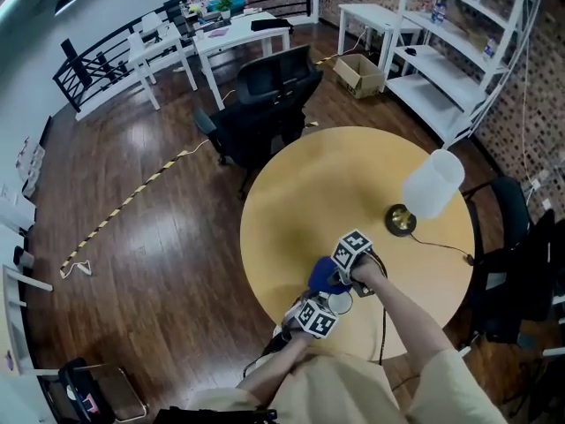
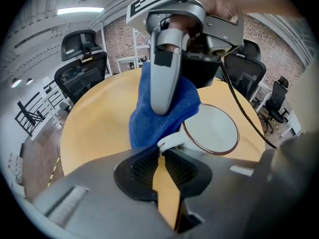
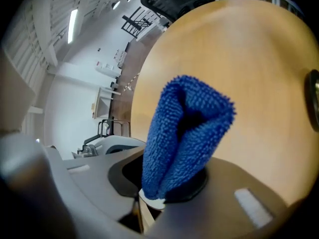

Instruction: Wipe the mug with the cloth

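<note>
A white mug (image 2: 212, 129) with a thin brown rim stands on the round yellow table (image 1: 309, 193) near its front edge. My left gripper (image 2: 163, 153) is shut on the mug's white handle (image 2: 170, 142). My right gripper (image 3: 154, 195) is shut on a folded blue cloth (image 3: 187, 133), which sticks out past its jaws. In the left gripper view the cloth (image 2: 159, 118) hangs against the mug's left side, just beside the rim. The head view shows both grippers close together, the left (image 1: 322, 312) nearer me and the right (image 1: 340, 272) beyond it with the cloth (image 1: 323, 277).
A lamp with a white shade (image 1: 433, 184) and a round dark base (image 1: 402, 220) stands at the table's right, its cable (image 1: 441, 247) running to the edge. Black office chairs (image 1: 265, 104) stand behind the table. White shelves (image 1: 459, 51) line the brick wall.
</note>
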A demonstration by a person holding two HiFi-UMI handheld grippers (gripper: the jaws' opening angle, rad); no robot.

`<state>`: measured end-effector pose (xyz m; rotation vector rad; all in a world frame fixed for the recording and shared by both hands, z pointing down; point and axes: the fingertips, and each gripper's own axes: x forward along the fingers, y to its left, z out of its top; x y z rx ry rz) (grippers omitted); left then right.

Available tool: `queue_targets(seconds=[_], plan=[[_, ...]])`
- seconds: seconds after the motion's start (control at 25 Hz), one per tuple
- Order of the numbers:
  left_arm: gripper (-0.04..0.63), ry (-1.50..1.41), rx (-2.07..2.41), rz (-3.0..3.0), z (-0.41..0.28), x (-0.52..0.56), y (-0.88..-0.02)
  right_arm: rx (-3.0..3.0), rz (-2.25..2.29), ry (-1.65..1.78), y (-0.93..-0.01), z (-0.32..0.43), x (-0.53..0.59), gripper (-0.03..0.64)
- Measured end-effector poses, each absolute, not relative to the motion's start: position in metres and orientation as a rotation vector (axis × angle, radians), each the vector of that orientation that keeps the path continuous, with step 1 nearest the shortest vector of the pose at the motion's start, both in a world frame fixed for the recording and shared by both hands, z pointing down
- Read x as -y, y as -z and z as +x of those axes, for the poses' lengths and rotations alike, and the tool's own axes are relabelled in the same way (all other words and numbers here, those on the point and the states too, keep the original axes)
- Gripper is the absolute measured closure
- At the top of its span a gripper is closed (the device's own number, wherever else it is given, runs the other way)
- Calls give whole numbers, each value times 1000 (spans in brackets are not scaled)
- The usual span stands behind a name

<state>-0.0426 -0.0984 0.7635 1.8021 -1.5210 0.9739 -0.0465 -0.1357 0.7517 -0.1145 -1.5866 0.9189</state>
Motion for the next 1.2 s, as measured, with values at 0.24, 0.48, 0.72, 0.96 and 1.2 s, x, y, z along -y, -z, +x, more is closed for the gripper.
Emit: queue_targets(seconds=[0.24,0.48,0.72,0.96,1.2], plan=[[563,-966,1522,1795,-43,97,-764,1577,-14,-1019,-764,-1,153,558],[561,-961,1543,1775,-45,93,-764,1629,50,-1228,-764,37,143,557],[561,-956,1557,1755,-42,88,-762,1719,148,-1361,-760,55,131,557],[560,-949,1569,1754,-42,84,-761,1831,353,-1392,-756,52,131,566],[553,-984,1484,1845,-27,76,-761,1869,382,-1546,-758,27,148,564]])
